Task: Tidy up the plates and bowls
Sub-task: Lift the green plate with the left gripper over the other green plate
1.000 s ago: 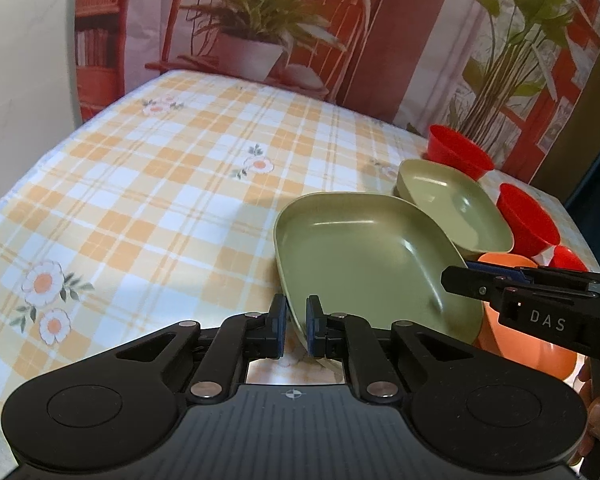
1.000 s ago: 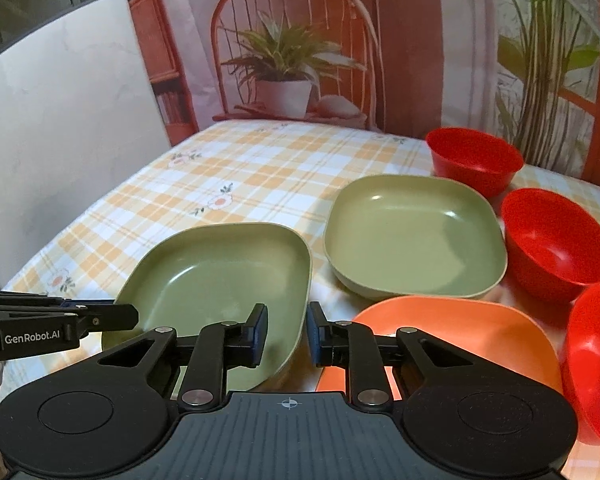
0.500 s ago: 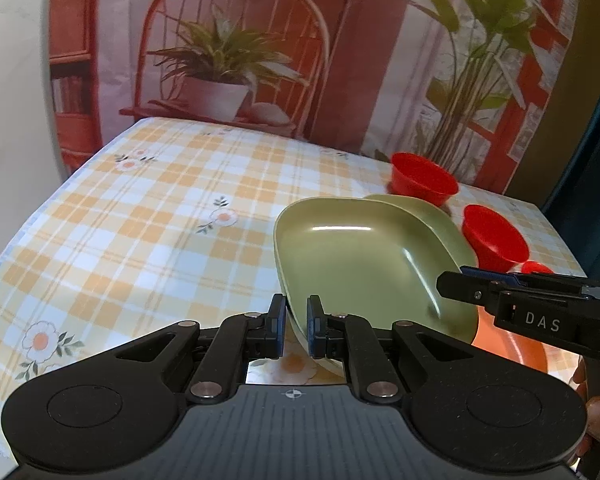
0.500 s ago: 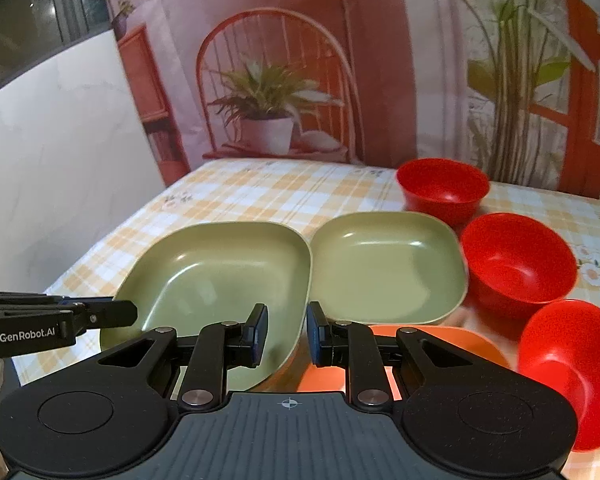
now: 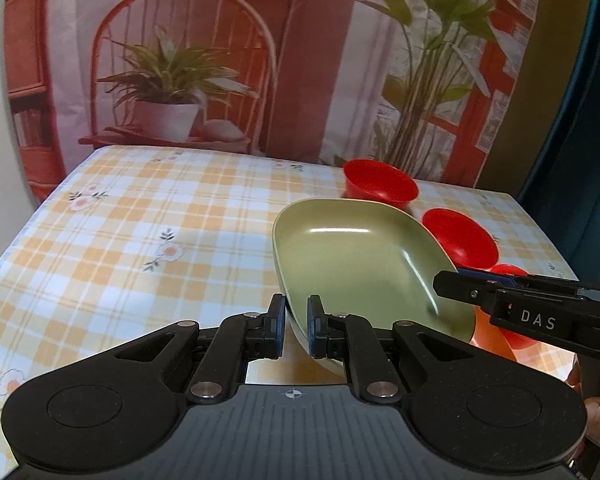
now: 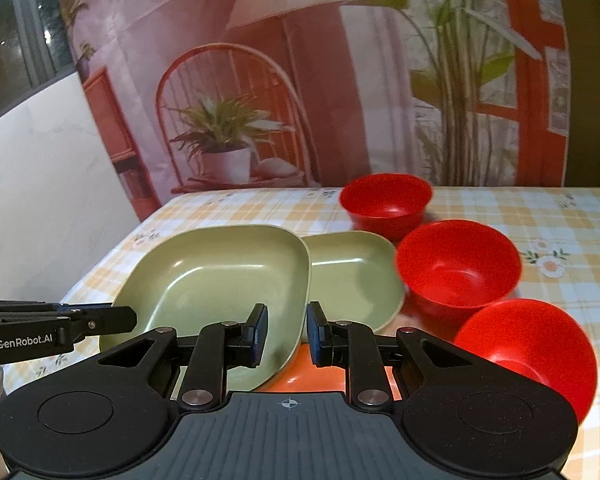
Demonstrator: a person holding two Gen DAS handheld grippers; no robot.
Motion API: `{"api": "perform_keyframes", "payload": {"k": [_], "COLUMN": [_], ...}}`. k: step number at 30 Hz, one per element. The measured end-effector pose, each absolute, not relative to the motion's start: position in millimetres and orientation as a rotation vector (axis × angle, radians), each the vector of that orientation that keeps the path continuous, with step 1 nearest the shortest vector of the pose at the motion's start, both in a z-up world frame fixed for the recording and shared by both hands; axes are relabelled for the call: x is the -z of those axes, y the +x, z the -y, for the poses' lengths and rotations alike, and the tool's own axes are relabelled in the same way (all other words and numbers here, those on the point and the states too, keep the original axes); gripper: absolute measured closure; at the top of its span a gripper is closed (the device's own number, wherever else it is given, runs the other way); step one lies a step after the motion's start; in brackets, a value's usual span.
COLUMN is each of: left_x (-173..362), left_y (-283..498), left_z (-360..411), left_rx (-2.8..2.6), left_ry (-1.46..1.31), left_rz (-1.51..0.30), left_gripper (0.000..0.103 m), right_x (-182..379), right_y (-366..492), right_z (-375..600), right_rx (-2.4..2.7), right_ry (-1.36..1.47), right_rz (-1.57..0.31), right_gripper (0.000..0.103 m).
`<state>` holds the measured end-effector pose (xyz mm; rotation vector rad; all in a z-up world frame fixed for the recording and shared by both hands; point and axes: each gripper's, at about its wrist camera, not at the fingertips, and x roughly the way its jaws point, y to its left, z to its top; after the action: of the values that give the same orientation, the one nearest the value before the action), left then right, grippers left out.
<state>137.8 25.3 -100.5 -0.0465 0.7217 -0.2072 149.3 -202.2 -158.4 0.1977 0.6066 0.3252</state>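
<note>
three red bowls: far point(image 6: 386, 204), middle point(image 6: 458, 266), near point(image 6: 528, 350). two green plates: one raised point(image 6: 216, 284), one lying flat point(image 6: 352, 276). one orange plate point(image 6: 306, 376), mostly hidden. two claws: left point(image 5: 293, 330), right point(image 6: 287, 334).

Both wrist cams looking forward, low and close over the table point(image 5: 148, 216); sharing the green plate point(image 5: 352, 264) point(image 6: 216, 280) and red bowls.

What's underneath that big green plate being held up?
Under the lifted green plate, an orange plate peeks out at its near edge, and a second green plate lies partly beneath its far side. The rest is hidden.
</note>
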Motion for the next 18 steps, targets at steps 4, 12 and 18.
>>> {"api": "perform_keyframes", "payload": {"k": [4, 12, 18], "left_x": [102.1, 106.1, 111.7], "left_y": [144.0, 156.7, 163.5], "left_z": [-15.0, -5.6, -4.2], "left_rx": [0.227, 0.258, 0.264], "left_ry": [-0.023, -0.017, -0.019], "left_rz": [-0.728, -0.739, -0.754], "left_gripper": [0.091, 0.091, 0.091], "right_x": [161.1, 163.3, 169.1], "right_y": [150.6, 154.7, 159.6], "right_z": [211.5, 224.7, 227.7], "right_rx": [-0.301, -0.272, -0.268], "right_ry": [0.213, 0.232, 0.241], "right_rz": [-0.609, -0.604, -0.616], "right_gripper": [0.083, 0.083, 0.083]}}
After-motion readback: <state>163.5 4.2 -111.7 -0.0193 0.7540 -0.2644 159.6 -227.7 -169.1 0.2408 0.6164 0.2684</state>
